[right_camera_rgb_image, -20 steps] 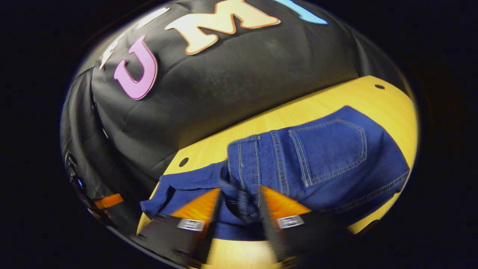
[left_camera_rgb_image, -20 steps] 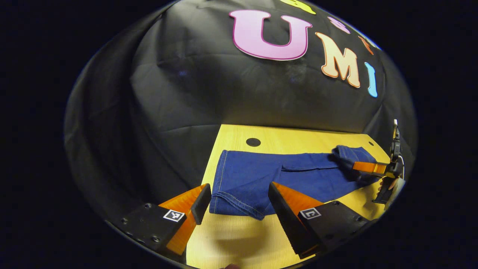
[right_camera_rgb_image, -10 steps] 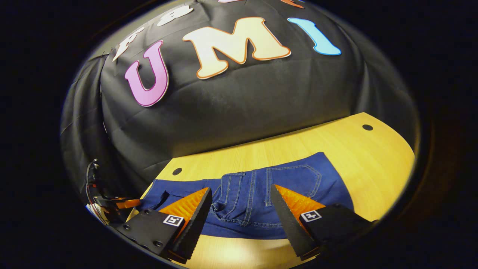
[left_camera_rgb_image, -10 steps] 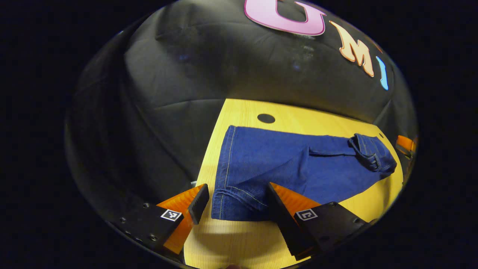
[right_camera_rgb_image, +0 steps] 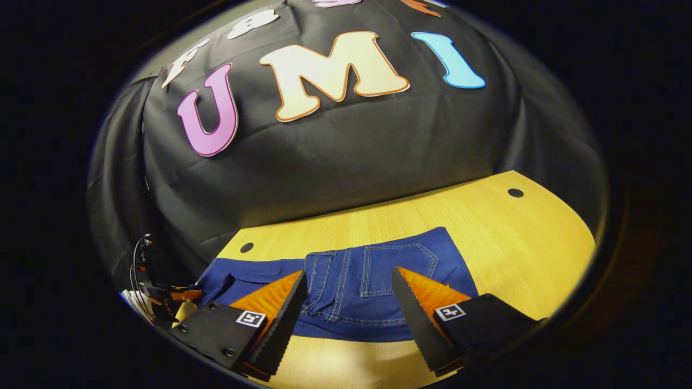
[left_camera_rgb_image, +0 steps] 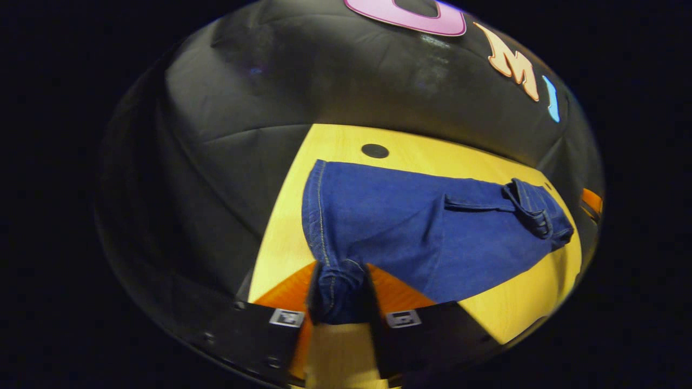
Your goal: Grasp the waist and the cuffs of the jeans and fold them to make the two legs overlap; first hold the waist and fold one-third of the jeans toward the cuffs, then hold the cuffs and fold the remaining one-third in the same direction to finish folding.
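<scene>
Blue jeans (left_camera_rgb_image: 421, 227) lie on the yellow table (left_camera_rgb_image: 346, 146), the waist part folded over onto the legs, its belt loops at the right (left_camera_rgb_image: 532, 208). My left gripper (left_camera_rgb_image: 339, 302) is shut on the near cuff corner of the jeans, which bunches up between the two fingers. In the right gripper view the folded waist with its back pocket (right_camera_rgb_image: 397, 265) lies flat, and my right gripper (right_camera_rgb_image: 346, 316) hovers open just above its near edge, holding nothing. The left gripper (right_camera_rgb_image: 178, 294) also shows far off at the left, at the cuff end.
The table (right_camera_rgb_image: 519, 237) has small dark holes near its far corners (left_camera_rgb_image: 374, 151) (right_camera_rgb_image: 515, 192). Bare wood stretches to the right of the jeans in the right gripper view. Black cloth walls close in behind and to the left.
The left gripper moved forward and closed on the cuff corner, which now puckers upward. The right gripper, having let go of the waist a second ago, stays open and has drawn back slightly.
</scene>
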